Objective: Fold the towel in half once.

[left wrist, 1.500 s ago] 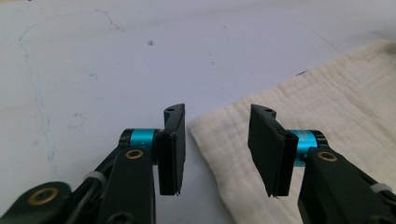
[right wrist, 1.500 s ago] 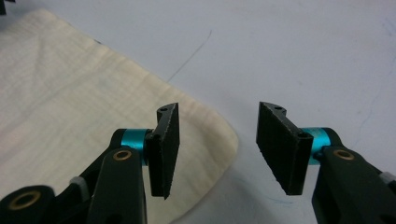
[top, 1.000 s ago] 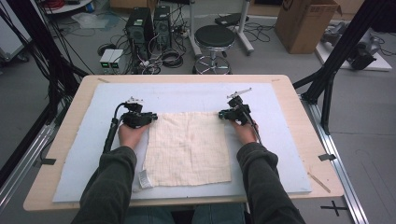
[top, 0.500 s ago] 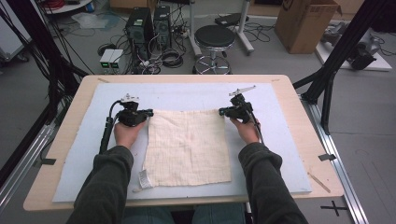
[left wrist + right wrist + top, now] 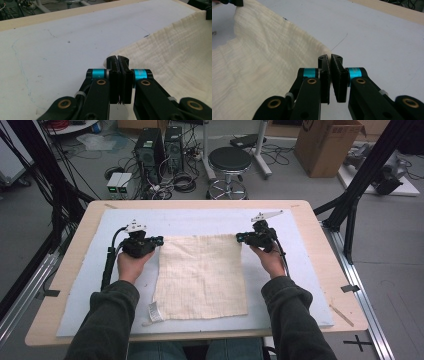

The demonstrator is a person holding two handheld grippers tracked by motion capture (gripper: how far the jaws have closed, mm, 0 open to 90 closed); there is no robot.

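A cream square cloth (image 5: 200, 275) lies on a pale mat (image 5: 200, 220), with a white label (image 5: 154, 310) at its near left corner. My left gripper (image 5: 159, 240) is shut on the cloth's far left corner; in the left gripper view its jaws (image 5: 117, 60) press together with the cloth (image 5: 175, 50) running off to the right. My right gripper (image 5: 239, 238) is shut on the far right corner; in the right gripper view the jaws (image 5: 330, 58) pinch the cloth (image 5: 262, 57) where its edge meets them. The far edge hangs raised and taut between the two.
The mat covers most of a wooden table (image 5: 320, 250). Beyond the table's far edge stand a black stool (image 5: 230, 160), computer towers (image 5: 160, 145) with cables, and a cardboard box (image 5: 325, 145). Black frame posts flank both sides.
Both grippers have risen a little with the cloth's far corners in them, and the left one has shifted slightly left. The far edge now stretches straight between them.
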